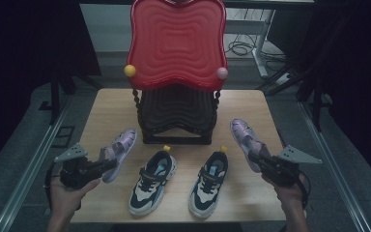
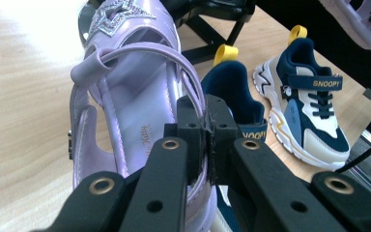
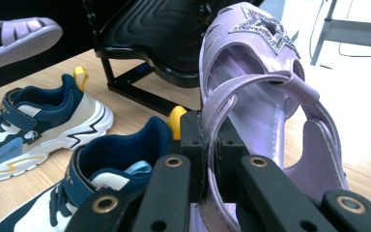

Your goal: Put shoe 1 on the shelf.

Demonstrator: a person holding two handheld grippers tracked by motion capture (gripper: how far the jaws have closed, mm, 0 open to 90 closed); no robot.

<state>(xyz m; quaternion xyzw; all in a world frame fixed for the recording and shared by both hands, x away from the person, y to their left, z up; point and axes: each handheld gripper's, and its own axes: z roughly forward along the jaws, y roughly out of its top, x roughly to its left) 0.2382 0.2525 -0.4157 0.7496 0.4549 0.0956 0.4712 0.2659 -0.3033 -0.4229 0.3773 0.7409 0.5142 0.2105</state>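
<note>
Two lilac sandals with a glittery star on the toe are each held over the wooden table [image 1: 111,104]. The left sandal [image 1: 120,150] [image 2: 125,92] has its heel strap pinched in my left gripper [image 1: 107,164] [image 2: 206,140], which is shut on it. My right gripper [image 1: 257,158] [image 3: 208,154] is shut on the strap of the right sandal [image 1: 244,137] [image 3: 265,96]. Between them two navy-and-white sneakers [image 1: 153,181] [image 1: 210,181] with yellow heel loops lie side by side, toes toward the front edge.
A black shoe rack [image 1: 176,116] stands at the back middle of the table, with a red wavy tray-like panel [image 1: 176,41] leaning up behind it. Desk legs and cables show on the floor beyond. The table's front edge is close to my hands.
</note>
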